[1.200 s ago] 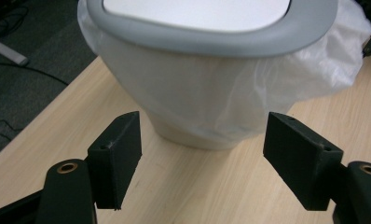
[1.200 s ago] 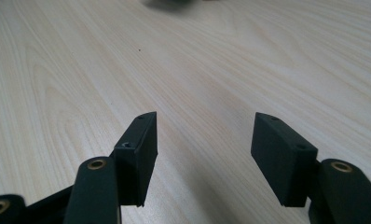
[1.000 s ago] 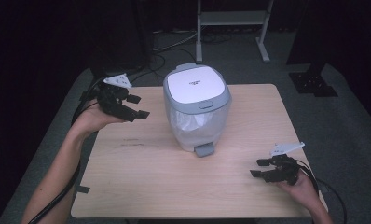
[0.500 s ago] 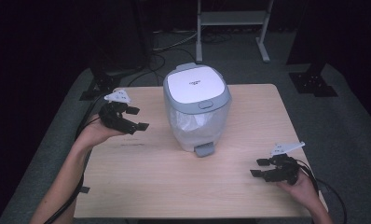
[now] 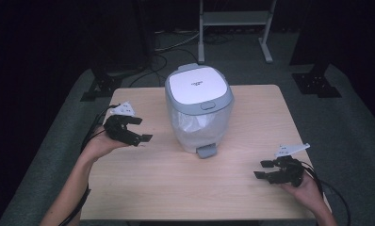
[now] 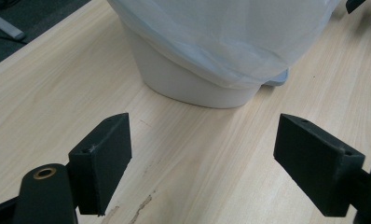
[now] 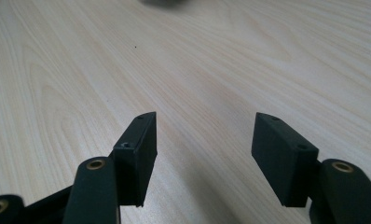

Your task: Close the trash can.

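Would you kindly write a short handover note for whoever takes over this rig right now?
Left gripper: jaws have just been opening, nothing between them, left of the bin and aimed at its base.
Right gripper: open, empty, low over the table near its front right corner.
Bin: mid-table, lid shut, liner bag hanging out under the lid, pedal facing the person.
Done: nothing visible on the bin.
Left: probably approach and work the bin.
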